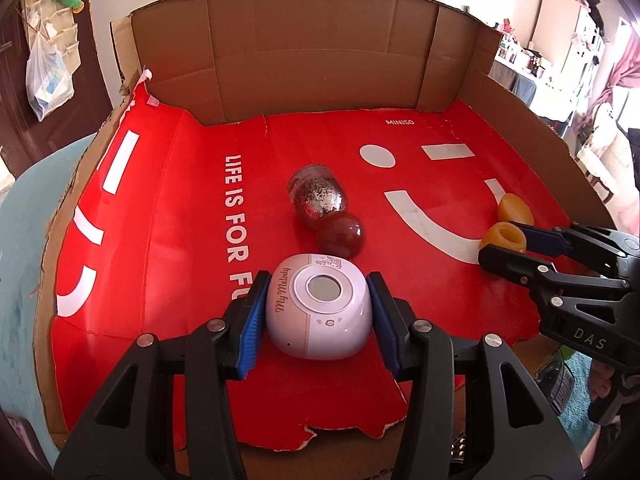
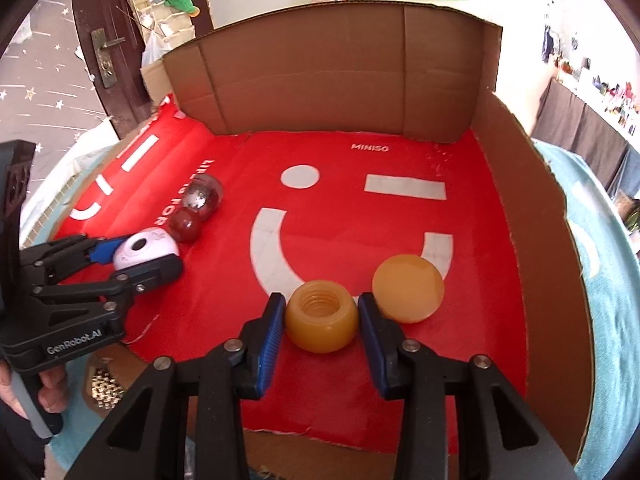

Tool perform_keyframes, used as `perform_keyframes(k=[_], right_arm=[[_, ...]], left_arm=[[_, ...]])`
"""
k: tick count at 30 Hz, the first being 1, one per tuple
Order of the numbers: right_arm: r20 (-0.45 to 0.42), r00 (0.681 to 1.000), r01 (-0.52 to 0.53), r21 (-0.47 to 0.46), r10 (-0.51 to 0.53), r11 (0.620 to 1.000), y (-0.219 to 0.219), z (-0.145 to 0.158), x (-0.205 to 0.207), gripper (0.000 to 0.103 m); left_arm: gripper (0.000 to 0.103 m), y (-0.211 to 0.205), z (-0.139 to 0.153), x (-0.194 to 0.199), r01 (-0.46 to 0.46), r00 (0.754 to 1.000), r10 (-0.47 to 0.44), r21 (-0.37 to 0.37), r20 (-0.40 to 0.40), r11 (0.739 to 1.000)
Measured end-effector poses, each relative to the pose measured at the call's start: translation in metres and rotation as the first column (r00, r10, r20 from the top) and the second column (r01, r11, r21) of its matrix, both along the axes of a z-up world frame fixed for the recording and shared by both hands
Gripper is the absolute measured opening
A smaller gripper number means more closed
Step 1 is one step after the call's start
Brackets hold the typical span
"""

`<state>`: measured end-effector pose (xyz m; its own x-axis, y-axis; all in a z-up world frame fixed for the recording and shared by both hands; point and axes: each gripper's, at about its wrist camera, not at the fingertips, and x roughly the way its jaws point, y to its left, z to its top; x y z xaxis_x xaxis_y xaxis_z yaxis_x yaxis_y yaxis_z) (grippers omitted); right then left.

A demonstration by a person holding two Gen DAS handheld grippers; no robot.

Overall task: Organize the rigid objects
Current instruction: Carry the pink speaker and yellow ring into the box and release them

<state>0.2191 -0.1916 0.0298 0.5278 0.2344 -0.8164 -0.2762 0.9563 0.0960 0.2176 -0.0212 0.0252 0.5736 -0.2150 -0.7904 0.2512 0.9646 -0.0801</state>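
A pink and white "My Melody" device (image 1: 317,311) lies on the red mat (image 1: 180,220) between the fingers of my left gripper (image 1: 318,312), whose blue pads touch both its sides; it also shows in the right wrist view (image 2: 146,252). An orange threaded half-shell (image 2: 322,316) sits open side up between the fingers of my right gripper (image 2: 322,320), pads at its sides. A second orange half-shell (image 2: 408,288) lies dome up just right of it. A dark red ball (image 1: 340,234) and a glittery clear capsule (image 1: 318,196) lie mid-mat.
Cardboard walls (image 2: 320,80) stand at the back and right of the mat. The mat's torn front edge (image 1: 320,432) lies on cardboard. My right gripper also shows in the left wrist view (image 1: 504,252), and my left gripper in the right wrist view (image 2: 132,260).
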Motion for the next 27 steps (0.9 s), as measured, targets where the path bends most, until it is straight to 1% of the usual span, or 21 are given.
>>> perform_keyframes(k=[6,21,22,24,25,26,27], right_arm=[[-0.001,1.0,0.001,-0.022,-0.001,1.0,0.0032,-0.0004,0.0014,0.04],[-0.011,1.0,0.005,0.014,-0.005,1.0,-0.0006,-0.0001,0.0029,0.04],[-0.011,1.0,0.005,0.015,-0.005,1.0,-0.0006,-0.0001,0.0028,0.04],[-0.011,1.0,0.006,0.017,-0.006,1.0,-0.0009,-0.0001,0.0025,0.04],[-0.01,1.0,0.007,0.016,-0.006,1.0,-0.0007,-0.0001,0.0021,0.04],[-0.01,1.0,0.007,0.015,-0.007,1.0,-0.0006,-0.0002,0.0017,0.04],[-0.009,1.0,0.007,0.014,-0.007,1.0,-0.0012,0.0002,0.0011,0.04]], left_arm=[[0.045,0.0,0.0001,0.0004,-0.002,1.0,0.002,0.003,0.001,1.0],[0.046,0.0013,0.0009,0.0009,-0.01,1.0,0.01,-0.005,-0.002,1.0],[0.046,0.0016,0.0008,0.0009,-0.013,1.0,0.013,-0.004,-0.001,1.0],[0.053,0.003,0.0005,0.0016,-0.017,1.0,0.017,-0.011,-0.003,1.0],[0.058,0.0044,0.0005,0.0018,-0.018,1.0,0.017,-0.025,-0.006,1.0],[0.061,0.006,0.0008,0.0019,-0.017,1.0,0.017,-0.042,-0.009,0.999],[0.061,0.007,0.0011,0.0018,-0.018,1.0,0.017,-0.05,-0.011,0.999]])
